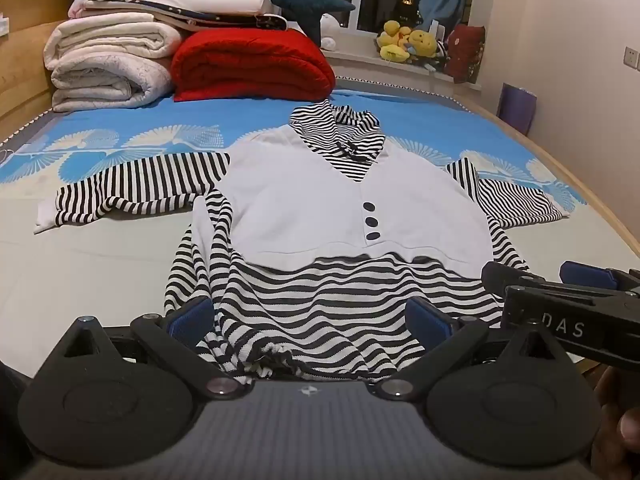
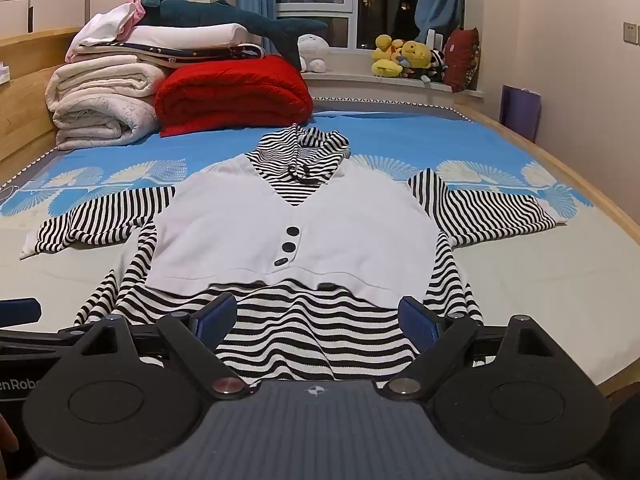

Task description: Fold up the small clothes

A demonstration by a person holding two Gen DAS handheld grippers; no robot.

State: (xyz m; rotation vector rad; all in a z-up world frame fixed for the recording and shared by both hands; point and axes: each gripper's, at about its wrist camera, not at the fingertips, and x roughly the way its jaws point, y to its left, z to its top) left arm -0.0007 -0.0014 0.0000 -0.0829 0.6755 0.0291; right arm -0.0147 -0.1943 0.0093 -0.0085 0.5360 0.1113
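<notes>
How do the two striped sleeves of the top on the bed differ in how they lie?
The sleeve on the picture's left stretches out long and ends in a white cuff; the sleeve on the picture's right looks shorter and broader, and no cuff shows on it. The left one is rumpled along its lower edge, the right one lies flatter. Both carry black and white stripes and rest spread on the bed, unfolded.

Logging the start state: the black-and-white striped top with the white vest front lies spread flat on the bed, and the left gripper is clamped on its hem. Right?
Not clamped. The left gripper is open above the striped top's hem, as the left wrist view shows.
</notes>
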